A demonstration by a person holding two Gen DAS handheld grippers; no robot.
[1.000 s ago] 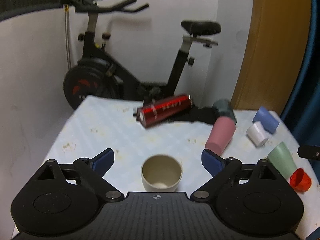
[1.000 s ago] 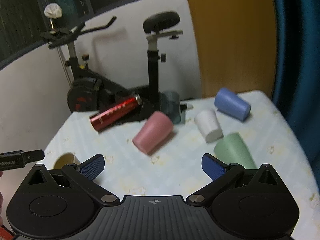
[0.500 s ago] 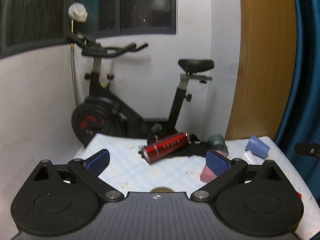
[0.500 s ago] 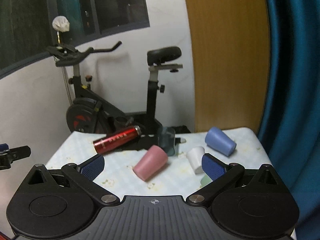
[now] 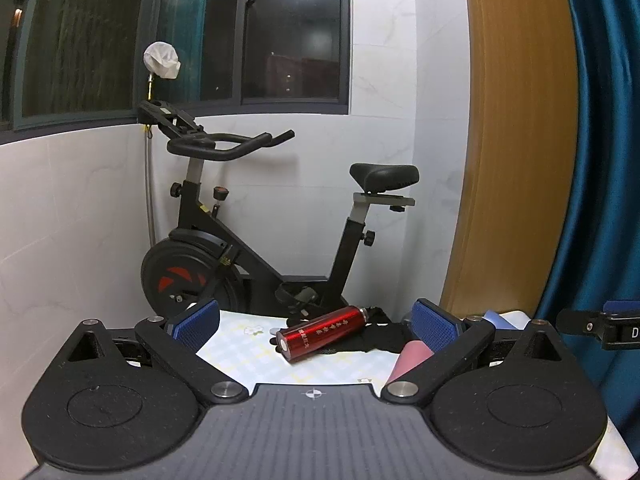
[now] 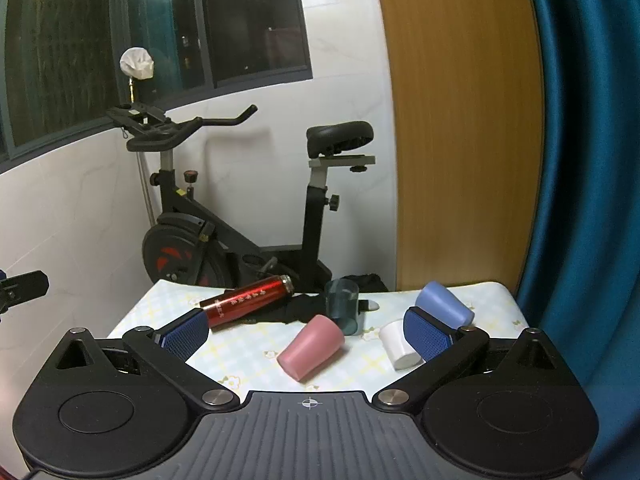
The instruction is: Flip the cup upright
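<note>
A pink cup (image 6: 311,347) lies on its side on the table (image 6: 248,356); a part of it shows in the left wrist view (image 5: 412,358). A white cup (image 6: 398,344) and a blue cup (image 6: 444,307) also lie on their sides. A clear teal cup (image 6: 342,306) stands upright behind the pink one. My left gripper (image 5: 316,325) is open and empty, raised and level over the near table. My right gripper (image 6: 306,330) is open and empty, above the near edge. The beige cup is out of view.
A red bottle (image 6: 248,300) lies on its side on a black cloth (image 6: 296,312) at the back. An exercise bike (image 6: 240,216) stands behind the table. A wooden panel (image 6: 460,120) and blue curtain (image 6: 588,160) are at the right.
Both grippers have lifted and tilted up from the table. The beige cup, upright between the left fingers a second ago, has dropped out of view. The green and orange cups are gone from view.
</note>
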